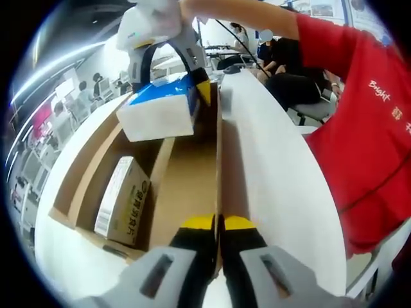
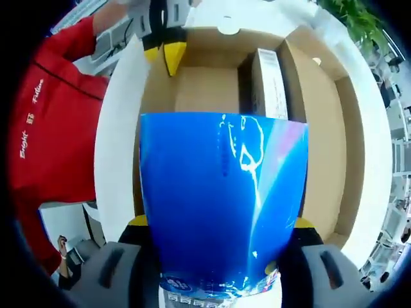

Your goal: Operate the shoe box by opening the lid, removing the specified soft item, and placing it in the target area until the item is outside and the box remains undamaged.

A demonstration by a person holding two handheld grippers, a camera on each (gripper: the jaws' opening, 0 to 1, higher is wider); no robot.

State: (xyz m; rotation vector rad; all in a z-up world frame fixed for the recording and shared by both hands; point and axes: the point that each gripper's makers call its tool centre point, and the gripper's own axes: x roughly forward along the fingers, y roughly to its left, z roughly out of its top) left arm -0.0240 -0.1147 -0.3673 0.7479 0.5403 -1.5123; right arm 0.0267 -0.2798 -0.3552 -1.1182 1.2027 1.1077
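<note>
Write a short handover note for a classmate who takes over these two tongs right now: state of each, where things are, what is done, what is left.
Left tongs: shut on the wall of the cardboard box, steadying it.
Right tongs: shut on the blue soft pack, held above the open box.
Box: lid already open; a small white carton lies inside against one wall.
Done: lid opened, pack lifted out.
Left: carry the pack clear of the box and set it on the white table, then let go of the box gently.

The box (image 1: 186,192) lies open, brown cardboard inside, lid swung aside. A glossy blue-and-white pack (image 2: 221,205) hangs above its floor; a smaller carton (image 1: 122,202) leans against one inner wall.
</note>
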